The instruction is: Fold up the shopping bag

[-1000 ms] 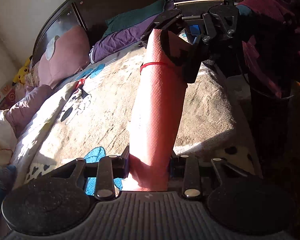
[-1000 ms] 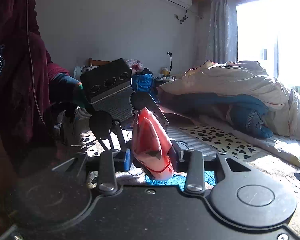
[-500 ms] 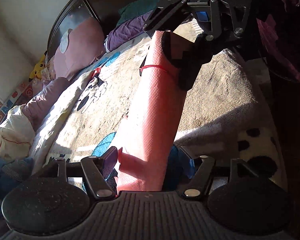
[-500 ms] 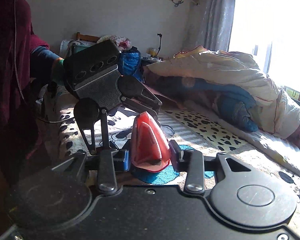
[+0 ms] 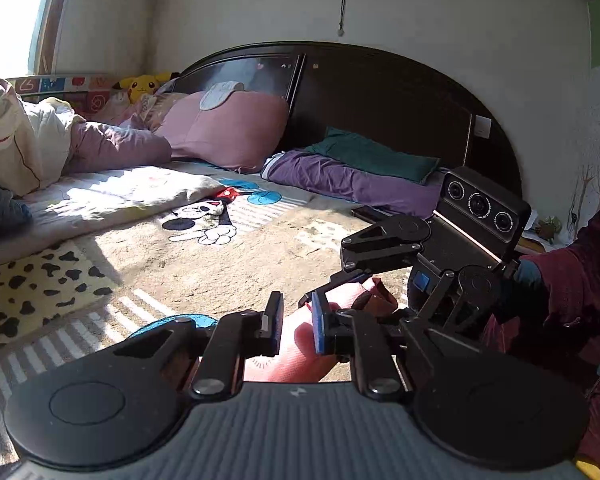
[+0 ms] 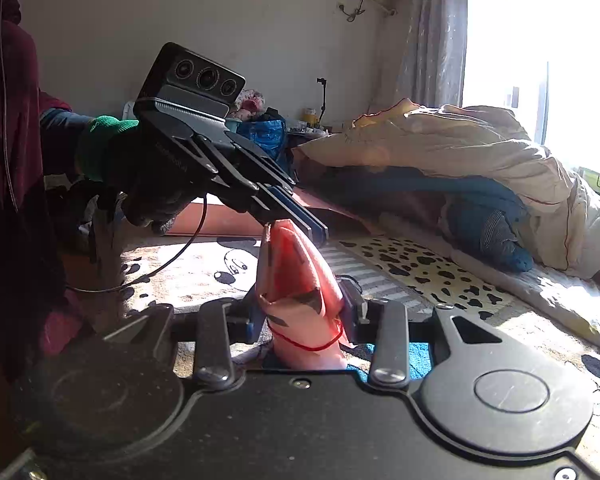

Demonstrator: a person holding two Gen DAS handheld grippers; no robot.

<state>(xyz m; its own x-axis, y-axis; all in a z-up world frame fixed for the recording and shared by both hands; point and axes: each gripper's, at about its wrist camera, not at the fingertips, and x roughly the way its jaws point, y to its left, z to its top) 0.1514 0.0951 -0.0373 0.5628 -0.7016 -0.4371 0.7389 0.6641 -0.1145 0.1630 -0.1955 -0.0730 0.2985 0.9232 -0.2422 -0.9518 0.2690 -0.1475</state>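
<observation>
The pink shopping bag [image 6: 296, 280] is folded into a narrow strip with a thin red cord round it. My right gripper [image 6: 300, 316] is shut on one end of it, low over the bed. In the left wrist view the bag [image 5: 300, 350] lies just below and between my left gripper's [image 5: 296, 326] fingers, which stand apart and do not clamp it. The right gripper [image 5: 336, 300] shows there, closed on the bag's far end. In the right wrist view the left gripper [image 6: 300, 216] hovers at the bag's far tip.
A bed with a patterned blanket [image 5: 204, 264] lies under both grippers. Pink pillows [image 5: 228, 128] and a purple blanket [image 5: 348, 184] sit by the dark headboard [image 5: 380, 92]. A heap of bedding [image 6: 460, 160] lies by the window. The person's torso [image 6: 4, 160] is close by.
My left gripper has opened and let go of the bag's end, then swung to look along the bed. My right gripper keeps its hold.
</observation>
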